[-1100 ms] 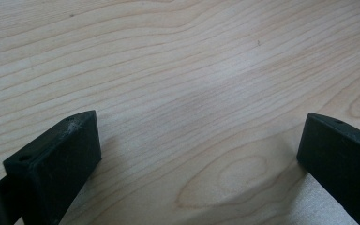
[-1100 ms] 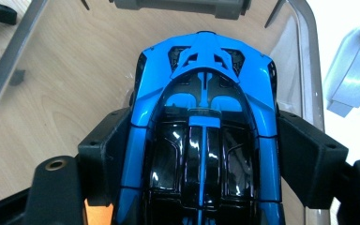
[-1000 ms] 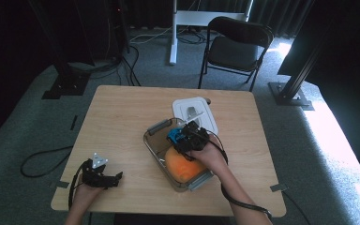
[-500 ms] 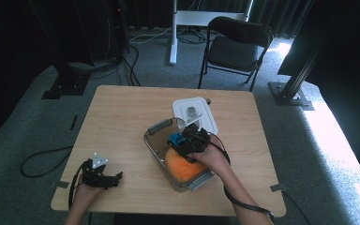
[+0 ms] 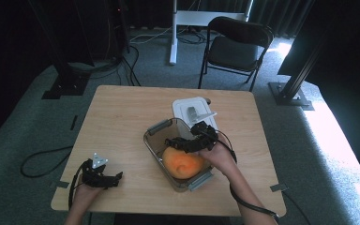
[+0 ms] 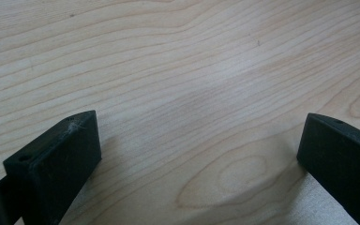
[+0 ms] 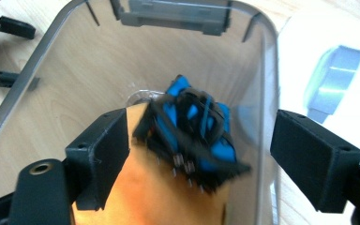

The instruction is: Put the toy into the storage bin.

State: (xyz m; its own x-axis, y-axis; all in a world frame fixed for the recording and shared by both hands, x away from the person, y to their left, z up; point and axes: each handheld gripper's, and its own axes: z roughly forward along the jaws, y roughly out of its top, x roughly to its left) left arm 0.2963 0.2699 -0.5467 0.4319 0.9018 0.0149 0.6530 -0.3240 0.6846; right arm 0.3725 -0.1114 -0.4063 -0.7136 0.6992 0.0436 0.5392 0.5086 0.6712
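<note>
A clear plastic container [image 5: 146,140] with grey clips stands on the wooden table [image 5: 122,122], right of centre. An orange lump [image 5: 183,161] lies in it. My right gripper [image 5: 174,142] hovers over it, pointing left. In the right gripper view the right gripper [image 7: 206,154] has just been opening its jaws. A blurred blue and black bundle [image 7: 192,126] sits between them on the orange lump [image 7: 150,201], with a clear gap to the right jaw. My left gripper [image 5: 116,177] rests open on the table at the front left, its jaws [image 6: 199,154] wide over bare wood.
The container's white lid [image 5: 194,110] lies flat just behind it, and it appears beside the container wall [image 7: 75,70] as a white lid [image 7: 328,79]. A folding chair [image 5: 236,47] stands beyond the table's far edge. Cables trail off both grippers.
The blue patch seen at the right gripper's tips from above no longer shows there. The right hand shifted only slightly. The left gripper stayed put.
</note>
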